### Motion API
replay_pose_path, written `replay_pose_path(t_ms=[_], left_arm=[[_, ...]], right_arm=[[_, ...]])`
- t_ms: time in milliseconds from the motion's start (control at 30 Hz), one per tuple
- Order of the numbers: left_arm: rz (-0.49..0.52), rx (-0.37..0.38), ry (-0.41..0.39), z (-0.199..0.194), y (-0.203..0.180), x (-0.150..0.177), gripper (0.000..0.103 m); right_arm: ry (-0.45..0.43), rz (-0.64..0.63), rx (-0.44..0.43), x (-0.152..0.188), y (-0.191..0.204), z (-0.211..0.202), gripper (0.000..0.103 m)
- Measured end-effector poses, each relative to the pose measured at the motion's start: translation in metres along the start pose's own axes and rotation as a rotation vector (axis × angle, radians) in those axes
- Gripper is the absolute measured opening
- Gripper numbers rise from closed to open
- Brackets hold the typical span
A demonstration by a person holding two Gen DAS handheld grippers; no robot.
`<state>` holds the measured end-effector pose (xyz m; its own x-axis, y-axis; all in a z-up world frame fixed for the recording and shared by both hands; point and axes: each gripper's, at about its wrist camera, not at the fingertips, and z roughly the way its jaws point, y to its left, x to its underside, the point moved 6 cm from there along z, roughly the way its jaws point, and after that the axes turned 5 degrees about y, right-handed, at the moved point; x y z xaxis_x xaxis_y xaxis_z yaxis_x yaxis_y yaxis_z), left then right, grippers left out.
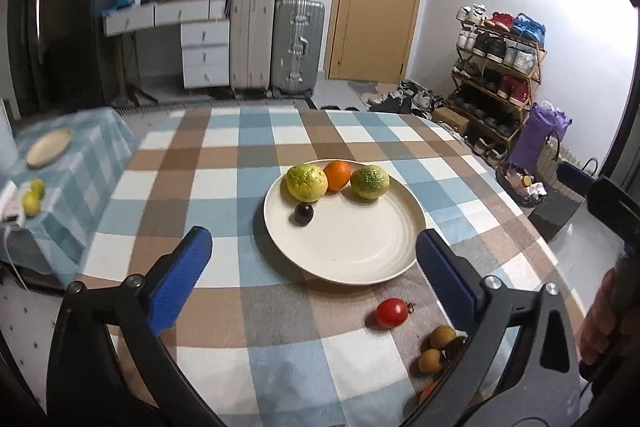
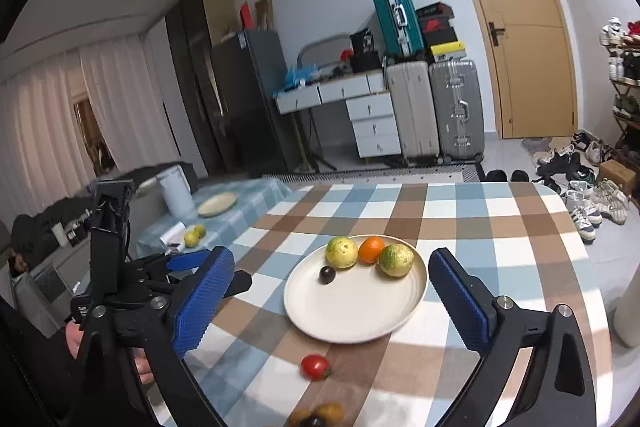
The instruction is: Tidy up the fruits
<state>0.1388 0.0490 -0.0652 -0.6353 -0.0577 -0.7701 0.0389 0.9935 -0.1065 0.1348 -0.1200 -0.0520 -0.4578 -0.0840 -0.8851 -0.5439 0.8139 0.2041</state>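
A cream plate (image 1: pixel 344 267) sits mid-table on the checked cloth and holds a yellow-green fruit (image 1: pixel 306 182), an orange (image 1: pixel 337 175), a green fruit (image 1: pixel 369 182) and a small dark fruit (image 1: pixel 304 214). A red tomato (image 1: pixel 391 313) and two brown round fruits (image 1: pixel 443 337) lie on the cloth nearer than the plate. My left gripper (image 1: pixel 313 239) is open and empty, above the plate's near side. My right gripper (image 2: pixel 331 261) is open too, with nothing in it, hovering before the same plate (image 2: pixel 352 323), the tomato (image 2: pixel 315 367) below it.
To the left stands a lower table with a teal checked cloth (image 1: pixel 80 163), bearing a small plate (image 1: pixel 49 147) and two yellow-green fruits (image 1: pixel 34 197). Suitcases (image 1: pixel 276 43), a drawer desk and a shoe rack (image 1: pixel 496 67) line the far wall. A hand (image 1: pixel 600 323) shows at the right edge.
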Motion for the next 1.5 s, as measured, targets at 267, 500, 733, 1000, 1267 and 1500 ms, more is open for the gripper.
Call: replay_pose_path(t_ms=[267, 500, 733, 1000, 1267, 1500], left_arm=[[0.024, 0.006, 0.012, -0.025, -0.025, 0.03, 0.102], [0.031, 0.014, 0.069, -0.025, -0.034, 0.063, 0.102], [0.033, 0.066, 0.131, -0.017, -0.044, 0.097, 0.102], [0.062, 0.101, 0.203, 0.0, -0.058, 0.122, 0.102], [0.096, 0.161, 0.252, 0.009, -0.077, 0.135, 0.102], [0.11, 0.202, 0.285, 0.015, -0.088, 0.141, 0.102]], right_arm=[[-0.028, 0.014, 0.028, 0.037, 0.006, -0.037, 0.103], [-0.045, 0.046, 0.056, 0.064, 0.007, -0.053, 0.103], [0.018, 0.074, 0.055, 0.092, 0.008, -0.048, 0.103], [0.062, 0.095, 0.102, 0.114, -0.002, -0.042, 0.103], [0.078, 0.117, 0.112, 0.126, -0.01, -0.046, 0.103], [0.081, 0.134, 0.116, 0.129, -0.015, -0.049, 0.103]])
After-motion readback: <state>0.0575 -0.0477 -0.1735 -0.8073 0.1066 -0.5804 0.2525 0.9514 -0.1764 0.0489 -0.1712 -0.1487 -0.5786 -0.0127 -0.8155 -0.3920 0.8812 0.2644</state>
